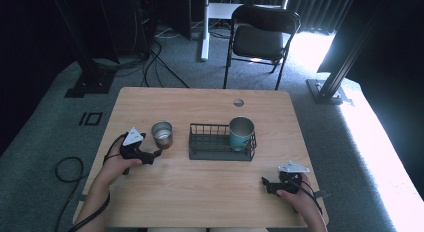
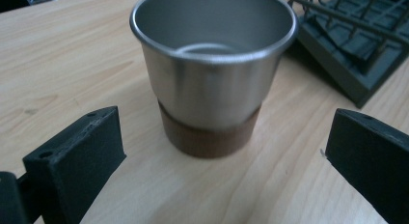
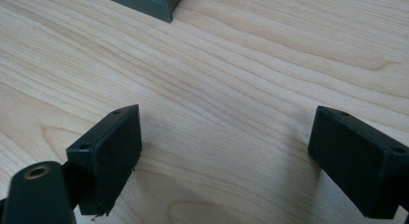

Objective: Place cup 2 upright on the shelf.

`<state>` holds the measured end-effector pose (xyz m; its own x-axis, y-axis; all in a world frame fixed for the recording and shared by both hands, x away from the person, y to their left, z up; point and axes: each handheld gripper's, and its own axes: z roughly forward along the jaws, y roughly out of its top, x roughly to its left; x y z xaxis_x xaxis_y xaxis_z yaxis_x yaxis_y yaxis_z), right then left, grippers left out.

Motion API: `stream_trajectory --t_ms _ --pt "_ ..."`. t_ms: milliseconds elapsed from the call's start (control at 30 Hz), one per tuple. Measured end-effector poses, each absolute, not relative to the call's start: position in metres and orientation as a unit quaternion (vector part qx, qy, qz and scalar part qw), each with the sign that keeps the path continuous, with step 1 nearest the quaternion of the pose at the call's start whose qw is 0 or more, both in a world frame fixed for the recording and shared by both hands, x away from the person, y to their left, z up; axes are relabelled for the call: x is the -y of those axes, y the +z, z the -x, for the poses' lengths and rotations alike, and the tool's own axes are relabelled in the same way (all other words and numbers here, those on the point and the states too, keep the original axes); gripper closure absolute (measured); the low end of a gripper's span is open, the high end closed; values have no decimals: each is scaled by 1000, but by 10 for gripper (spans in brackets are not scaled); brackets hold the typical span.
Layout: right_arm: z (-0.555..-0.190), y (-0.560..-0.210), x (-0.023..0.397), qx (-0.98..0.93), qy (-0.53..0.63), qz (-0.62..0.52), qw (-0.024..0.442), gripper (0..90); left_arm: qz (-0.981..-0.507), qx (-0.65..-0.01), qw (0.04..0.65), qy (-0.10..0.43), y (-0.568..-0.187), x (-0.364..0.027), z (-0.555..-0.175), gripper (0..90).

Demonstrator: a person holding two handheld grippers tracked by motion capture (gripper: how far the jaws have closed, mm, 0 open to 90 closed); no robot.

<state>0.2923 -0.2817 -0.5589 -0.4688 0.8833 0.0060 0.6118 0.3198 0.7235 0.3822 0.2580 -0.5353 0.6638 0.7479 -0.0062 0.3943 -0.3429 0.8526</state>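
R gripper [image 1: 265, 184] sits nearest, at the near right of the wooden table [image 1: 200, 187], held in the person's right hand [image 1: 300, 194]; grey three-cornered plate on top. Jaws wide apart w/ nothing between them, just bare wood grain in the right gripper view, plus one dark corner of the rack at the top edge.

L gripper [image 1: 157, 153] is a bit farther in, on the left side, gripped by the left hand [image 1: 117, 164], cable looping off the table edge. Jaws also spread wide, pointing at the steel cup [image 1: 162, 134]. In the left gripper view the cup [image 2: 212, 74] stands upright between and just beyond the two jaw tips, not touched by either; silver body, brown band round the base, appears empty inside.

Just right of the cup: dark wire rack [image 1: 210, 147], mid-table. A teal cup w/ steel rim [image 1: 241, 133] stands upright in the rack's right end.

Farther back: small round hole [image 1: 238, 102] in the tabletop. Beyond the table, a black folding chair [image 1: 260, 37] on grey carpet, cables across the floor.
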Motion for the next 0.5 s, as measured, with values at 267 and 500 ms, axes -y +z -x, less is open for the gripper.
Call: stream_trajectory --t_ms 267,500 --pt "-292 -559 282 -787 339 -475 201 111 -790 -360 452 203 -533 -249 -393 4" --pt "-292 -559 282 -787 339 -475 200 111 -786 -362 455 211 -533 -243 -400 4"
